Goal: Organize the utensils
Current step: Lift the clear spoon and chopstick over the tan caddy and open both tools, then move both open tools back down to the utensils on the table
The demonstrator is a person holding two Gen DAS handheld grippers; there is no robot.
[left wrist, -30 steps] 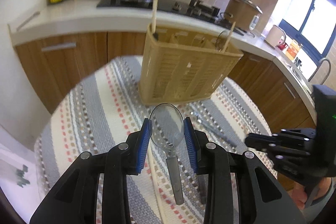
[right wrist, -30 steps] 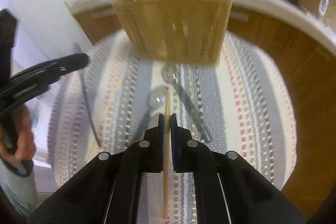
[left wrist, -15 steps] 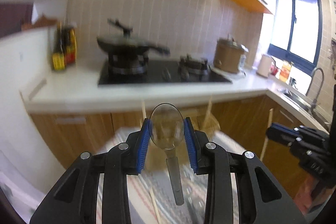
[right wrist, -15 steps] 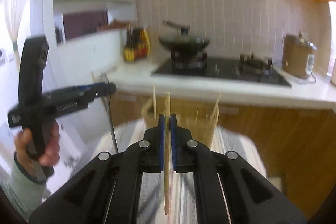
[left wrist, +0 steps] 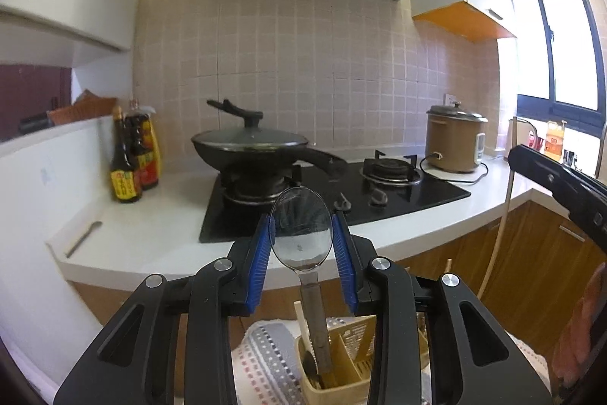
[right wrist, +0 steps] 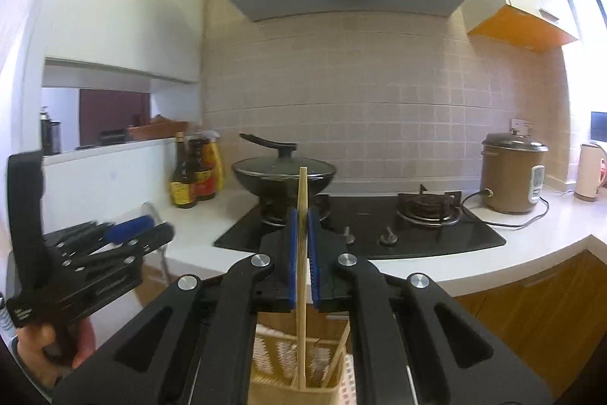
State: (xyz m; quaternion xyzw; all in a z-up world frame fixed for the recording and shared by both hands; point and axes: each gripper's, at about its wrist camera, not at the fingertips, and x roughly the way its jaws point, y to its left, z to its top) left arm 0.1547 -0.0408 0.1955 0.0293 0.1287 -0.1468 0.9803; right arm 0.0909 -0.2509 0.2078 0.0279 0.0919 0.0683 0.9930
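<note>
**Spoon and chopstick held upright over the utensil basket**

At the bottom centre of the left wrist view, a beige slatted plastic utensil basket (left wrist: 343, 376) with divided compartments stands on a striped woven cloth (left wrist: 265, 359). The handle of a shiny metal spoon (left wrist: 301, 234) reaches down into its left compartment, where a dark rounded utensil end also lies; what it is cannot be told. The left gripper (left wrist: 302, 245) pinches the spoon's bowl between its blue pads, bowl uppermost.

In the right wrist view the same basket (right wrist: 303, 363) sits at the bottom centre. The right gripper (right wrist: 302, 253) is pressed together on one pale wooden chopstick (right wrist: 302, 253), upright, its lower end inside the basket. A second chopstick (right wrist: 335, 357) leans in the basket just to the right.

On the white countertop (right wrist: 197, 234) behind: one lidded black wok (right wrist: 282, 177) on a two-burner black gas hob (right wrist: 379, 230), three sauce bottles (right wrist: 195, 173) at centre left, one brown rice cooker (right wrist: 514, 173) at right.
</note>
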